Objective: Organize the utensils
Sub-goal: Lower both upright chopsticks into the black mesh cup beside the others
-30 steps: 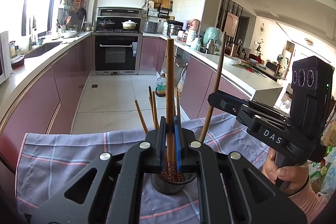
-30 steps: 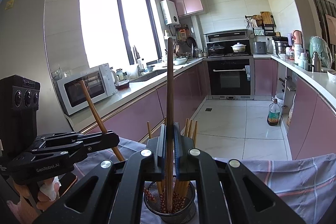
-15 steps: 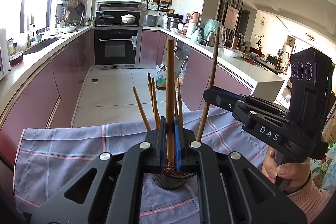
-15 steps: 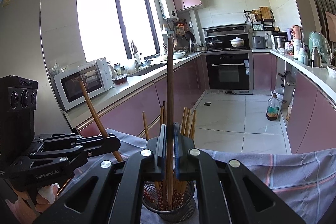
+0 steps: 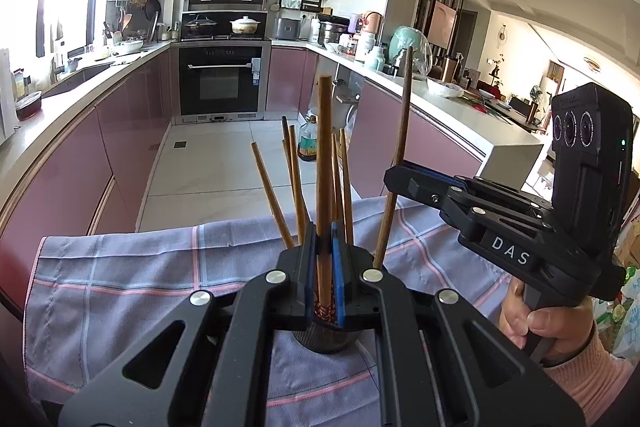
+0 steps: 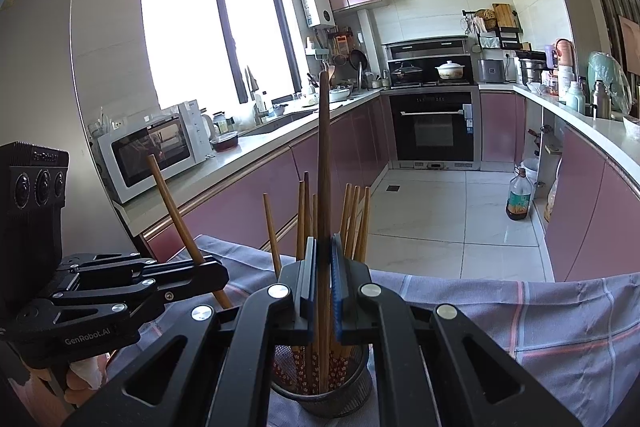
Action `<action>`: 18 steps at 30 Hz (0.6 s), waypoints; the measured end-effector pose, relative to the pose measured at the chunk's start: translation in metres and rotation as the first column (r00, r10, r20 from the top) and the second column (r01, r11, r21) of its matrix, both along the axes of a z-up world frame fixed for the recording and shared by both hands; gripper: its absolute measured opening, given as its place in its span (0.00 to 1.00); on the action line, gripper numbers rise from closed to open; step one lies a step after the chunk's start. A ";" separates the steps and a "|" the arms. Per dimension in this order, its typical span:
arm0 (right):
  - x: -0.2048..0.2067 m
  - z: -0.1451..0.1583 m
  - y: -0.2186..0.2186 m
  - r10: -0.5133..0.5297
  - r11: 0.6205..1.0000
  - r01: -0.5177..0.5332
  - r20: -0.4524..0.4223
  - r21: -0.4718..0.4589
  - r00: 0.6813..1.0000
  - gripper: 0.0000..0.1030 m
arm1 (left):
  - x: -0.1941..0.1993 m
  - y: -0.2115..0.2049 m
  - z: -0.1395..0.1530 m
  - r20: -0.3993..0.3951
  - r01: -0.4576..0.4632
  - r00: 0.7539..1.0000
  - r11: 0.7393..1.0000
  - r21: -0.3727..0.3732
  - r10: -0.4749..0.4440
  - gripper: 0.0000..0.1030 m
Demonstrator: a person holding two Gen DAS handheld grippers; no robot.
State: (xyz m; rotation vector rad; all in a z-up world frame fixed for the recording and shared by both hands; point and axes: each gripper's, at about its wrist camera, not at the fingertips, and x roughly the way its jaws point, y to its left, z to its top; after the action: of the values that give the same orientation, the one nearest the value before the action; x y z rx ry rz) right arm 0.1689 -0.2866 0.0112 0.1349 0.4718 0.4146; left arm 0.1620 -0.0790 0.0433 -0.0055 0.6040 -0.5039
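Observation:
A dark mesh utensil holder (image 6: 320,385) stands on a checked cloth (image 6: 520,315) with several wooden chopsticks (image 6: 354,219) upright in it. My right gripper (image 6: 323,275) is shut on one tall chopstick (image 6: 324,155) whose lower end reaches down into the holder. In the left wrist view my left gripper (image 5: 325,255) is shut on another chopstick (image 5: 324,167), directly above the holder (image 5: 326,337). Each gripper shows in the other's view: the right gripper (image 5: 394,183) from the right, the left gripper (image 6: 208,271) from the left, each with its chopstick slanting.
The cloth (image 5: 120,287) covers the near surface, and a tiled kitchen floor lies beyond its far edge. Pink cabinets run along both sides, with an oven (image 5: 222,83) at the far end. A microwave (image 6: 152,143) sits on the left counter and a bottle (image 6: 519,199) on the floor.
Both grippers keep their chopsticks over the holder. The views have shifted only slightly, and more of the standing chopsticks shows above the jaws.

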 end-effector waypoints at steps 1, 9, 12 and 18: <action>0.000 -0.001 0.000 -0.001 1.000 0.001 -0.002 -0.001 1.000 0.05 | 0.001 0.000 -0.001 -0.001 0.000 1.000 1.000 0.002 0.000 0.08; 0.003 -0.007 0.001 0.002 1.000 -0.002 -0.018 -0.007 1.000 0.05 | 0.006 0.001 -0.008 -0.015 0.008 1.000 1.000 0.026 -0.008 0.08; 0.003 -0.010 0.001 0.006 1.000 -0.007 -0.025 -0.011 1.000 0.05 | 0.009 0.000 -0.014 -0.030 0.011 1.000 0.999 0.042 -0.009 0.08; 0.005 -0.018 0.004 0.008 1.000 -0.009 -0.043 -0.020 0.999 0.05 | 0.013 -0.002 -0.024 -0.049 0.016 0.999 0.998 0.056 -0.013 0.08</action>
State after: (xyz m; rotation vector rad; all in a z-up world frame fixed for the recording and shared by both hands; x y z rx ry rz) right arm 0.1743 -0.2828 -0.0068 0.1221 0.5189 0.4161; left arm 0.1749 -0.0806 0.0189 0.0402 0.6658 -0.5019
